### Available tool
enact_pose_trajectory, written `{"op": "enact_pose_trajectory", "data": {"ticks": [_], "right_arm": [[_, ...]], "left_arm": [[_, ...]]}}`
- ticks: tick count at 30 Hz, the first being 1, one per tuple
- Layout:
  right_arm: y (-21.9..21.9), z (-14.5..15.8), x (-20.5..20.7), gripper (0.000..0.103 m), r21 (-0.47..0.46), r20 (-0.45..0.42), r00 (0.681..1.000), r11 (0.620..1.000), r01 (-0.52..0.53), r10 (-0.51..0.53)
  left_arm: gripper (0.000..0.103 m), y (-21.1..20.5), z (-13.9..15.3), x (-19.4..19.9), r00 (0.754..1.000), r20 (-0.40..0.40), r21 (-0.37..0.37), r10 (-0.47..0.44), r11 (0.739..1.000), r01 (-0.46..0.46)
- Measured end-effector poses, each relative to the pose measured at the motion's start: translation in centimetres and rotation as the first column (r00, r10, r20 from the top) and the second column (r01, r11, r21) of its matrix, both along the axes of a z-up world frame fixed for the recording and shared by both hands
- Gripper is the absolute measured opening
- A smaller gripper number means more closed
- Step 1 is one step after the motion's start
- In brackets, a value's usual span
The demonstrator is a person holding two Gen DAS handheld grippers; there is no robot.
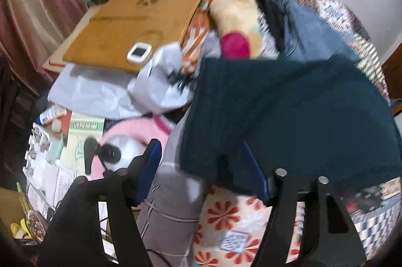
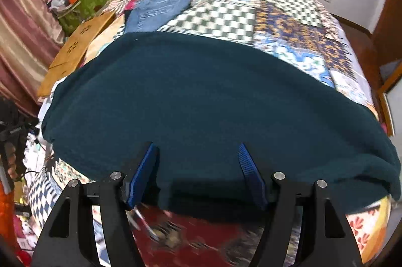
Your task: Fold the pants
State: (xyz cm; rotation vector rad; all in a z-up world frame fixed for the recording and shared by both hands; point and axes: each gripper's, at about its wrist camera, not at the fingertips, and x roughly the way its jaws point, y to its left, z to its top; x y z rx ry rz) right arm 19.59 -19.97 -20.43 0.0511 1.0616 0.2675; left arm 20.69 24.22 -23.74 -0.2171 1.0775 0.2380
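On the left, the left claw (image 1: 201, 171) stood with its jaws apart, the pants' (image 1: 289, 116) corner draped loosely between them. The dark teal pants lay across the patchwork bed (image 2: 289, 23) — apparently doubled over already, though seemingly not finished. To the right, the right claw (image 2: 197, 171) hung apart at their near edge.

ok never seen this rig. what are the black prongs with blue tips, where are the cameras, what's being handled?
No robot: a person holds a two-finger gripper in each hand, and each gripper has a fisheye camera looking along its fingers. The left gripper shows in its own view, the right gripper in the other; both look open. The dark teal pants lie spread on the patchwork bedspread, their near edge between the blue pads. Neither gripper clearly clamps them. Folded jeans lie further back, a wooden board to the left.
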Motion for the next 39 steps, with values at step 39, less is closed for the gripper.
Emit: {"op": "enact_pose_trajectory", "data": {"ticks": [39], "right_arm": [[-34.6, -7.1, 0.7, 0.028, 0.157, -0.115, 0.829, 0.814, 0.559, -0.547]], "left_arm": [[0.089, -26.8, 0.1, 11.7, 0.948, -0.042, 0.097, -0.316, 0.943, 0.318]]}}
